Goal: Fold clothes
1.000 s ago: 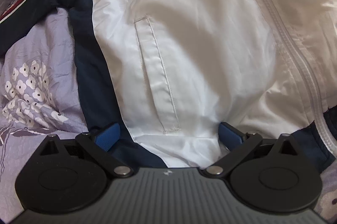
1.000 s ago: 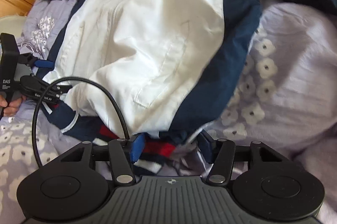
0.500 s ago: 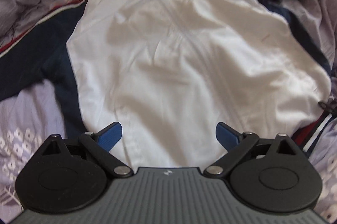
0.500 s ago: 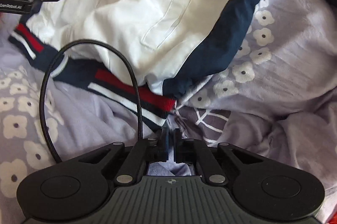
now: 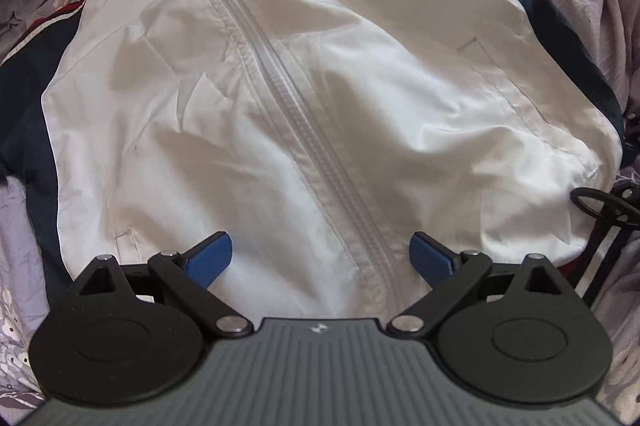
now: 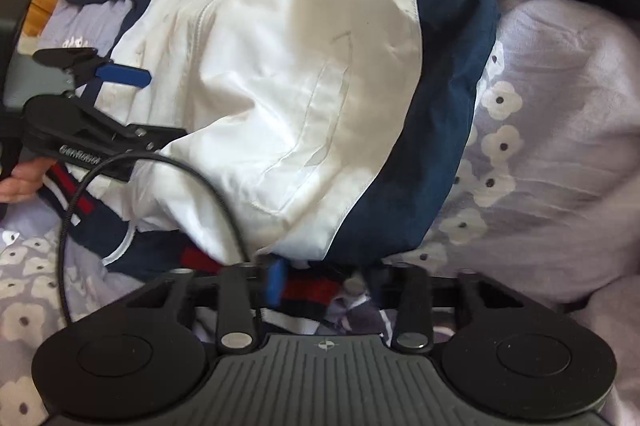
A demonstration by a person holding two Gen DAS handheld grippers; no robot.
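Now I'm hovering my left gripper [image 5: 320,258] jaws-wide over the jacket [image 5: 304,105] hem at the bedspread [image 6: 560,145] edge, right gripper [image 6: 324,282] also spread, readying a flattening grab.

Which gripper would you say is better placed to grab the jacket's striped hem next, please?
Probably the right gripper: it sits open right at the striped hem, while the left gripper hangs open over the white front.

One jacket [image 5: 280,105], one floral bedsheet [image 6: 540,145], two grippers [image 5: 320,258] [image 6: 320,282], one cable [image 6: 80,185].
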